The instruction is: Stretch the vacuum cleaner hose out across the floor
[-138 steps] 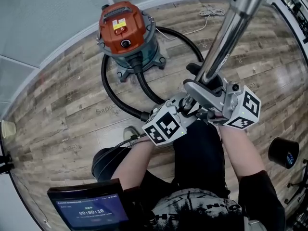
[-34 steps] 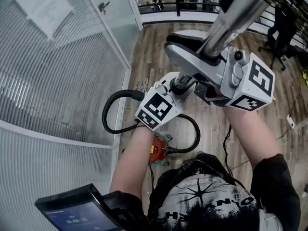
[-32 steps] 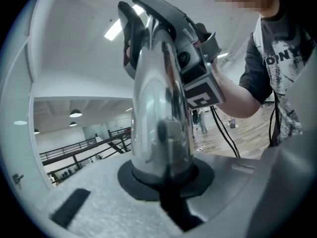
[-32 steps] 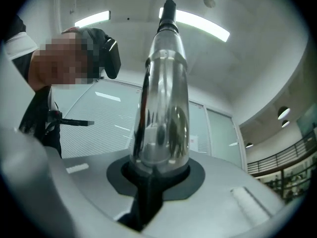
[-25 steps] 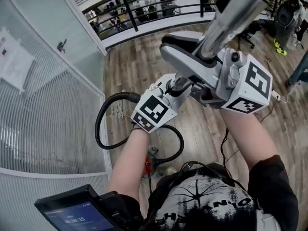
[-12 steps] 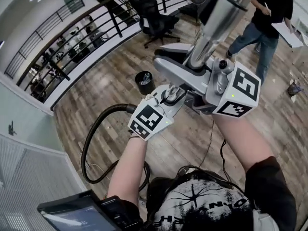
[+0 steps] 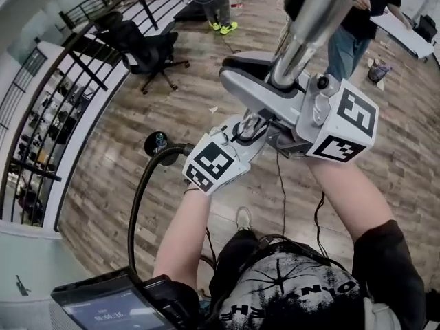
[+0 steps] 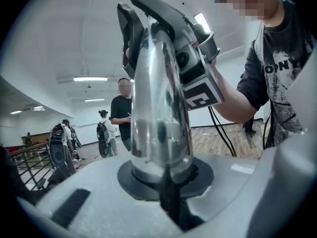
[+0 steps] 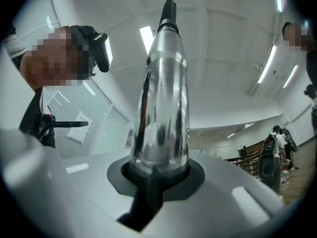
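- Head view, nearest: timer screen [image 7: 103, 308] at the lower left edge. Both forearms reach up to the grippers.
- Left gripper [image 7: 246, 130]: jaws closed round the lower end of the chrome wand [image 7: 309, 26]. Its own view shows the grip tight on the metal.
- Right gripper [image 7: 278, 95]: just above the left on the same wand, jaws clamped on it. Only its own view shows the wand's dark end piece [image 9: 168, 11] against the ceiling.
- Black hose [image 7: 137, 205]: head view only. It leaves the wand at the left gripper and arcs left and down beside the person, over the wood floor [image 7: 110, 177]. Its lower end is hidden behind the screen.
- Far: office chair [image 7: 148, 47] by the railing [image 7: 75, 53], and a bystander [image 7: 350, 40].
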The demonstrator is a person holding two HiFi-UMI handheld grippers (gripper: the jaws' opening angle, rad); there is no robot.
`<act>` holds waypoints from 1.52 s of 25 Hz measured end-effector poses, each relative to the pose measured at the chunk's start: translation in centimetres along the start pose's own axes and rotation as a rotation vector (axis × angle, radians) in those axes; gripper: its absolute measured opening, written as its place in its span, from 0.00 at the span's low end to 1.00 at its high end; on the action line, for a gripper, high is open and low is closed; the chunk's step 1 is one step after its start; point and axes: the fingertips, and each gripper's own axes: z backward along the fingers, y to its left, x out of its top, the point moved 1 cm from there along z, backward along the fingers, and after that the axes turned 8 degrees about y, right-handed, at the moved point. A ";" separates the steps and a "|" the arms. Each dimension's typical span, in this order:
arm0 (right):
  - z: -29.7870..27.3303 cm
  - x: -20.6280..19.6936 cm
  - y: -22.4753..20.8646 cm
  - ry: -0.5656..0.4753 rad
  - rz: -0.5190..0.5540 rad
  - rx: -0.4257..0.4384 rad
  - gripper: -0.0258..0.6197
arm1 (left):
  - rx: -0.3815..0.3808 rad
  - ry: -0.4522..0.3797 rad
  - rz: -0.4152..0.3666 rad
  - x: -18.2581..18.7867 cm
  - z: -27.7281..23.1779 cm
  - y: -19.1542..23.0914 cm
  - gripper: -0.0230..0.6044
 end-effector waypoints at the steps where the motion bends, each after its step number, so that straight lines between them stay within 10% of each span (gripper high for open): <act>1: -0.1 -0.4 -1.6 0.007 0.001 -0.028 0.14 | -0.029 -0.007 -0.001 -0.2 -0.9 1.0 0.11; 13: -11.0 -2.3 -20.8 0.130 -0.078 -0.262 0.14 | -0.316 -0.053 0.090 -0.9 -2.8 18.0 0.11; 22: -0.4 -9.7 -29.1 0.149 -0.147 -0.313 0.14 | -0.398 -0.022 0.139 -5.6 -16.2 16.8 0.11; 38: 14.0 -13.9 -53.7 0.078 -0.262 -0.395 0.14 | -0.500 0.115 0.177 -6.5 -39.6 26.9 0.11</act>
